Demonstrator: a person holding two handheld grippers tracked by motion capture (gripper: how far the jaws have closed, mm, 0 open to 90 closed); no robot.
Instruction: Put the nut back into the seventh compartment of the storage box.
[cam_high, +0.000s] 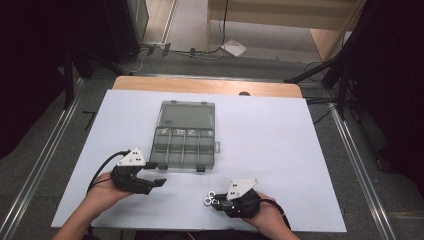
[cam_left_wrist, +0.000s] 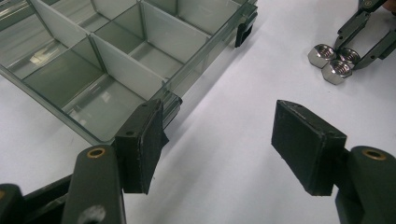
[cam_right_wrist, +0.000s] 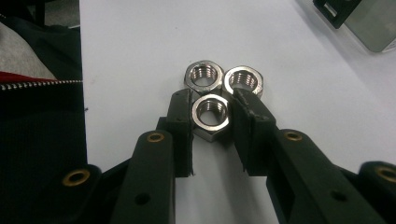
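Landmark: the clear compartment box (cam_high: 184, 136), lid open, lying on the white sheet over the bench (cam_high: 300, 150); its divided trays look empty.

Nuts: three steel hex nuts (cam_right_wrist: 219, 91) lie flat in a tight cluster on the sheet, well off the box's near right corner, all touching one another.

Right gripper: the right gripper (cam_right_wrist: 212, 119) has its fingers closed in around the nearest nut (cam_right_wrist: 211, 114), one pad on each side; the nut sits on the sheet, so whether it is truly clamped I cannot tell for certain, but the pads look in contact.

Left gripper: the left gripper (cam_left_wrist: 219, 149) stands with fingers wide apart and empty, just off the box's near left corner, one finger (cam_left_wrist: 140, 144) almost against the box wall.

Risk, neighbours: the right fingertips reach the two far nuts; lifting could drag or scatter them.

Risk, grip: pads on corners, not flats, might let the nut twist out.

Risk, box: a nudge from the left finger would probably slide the light box.
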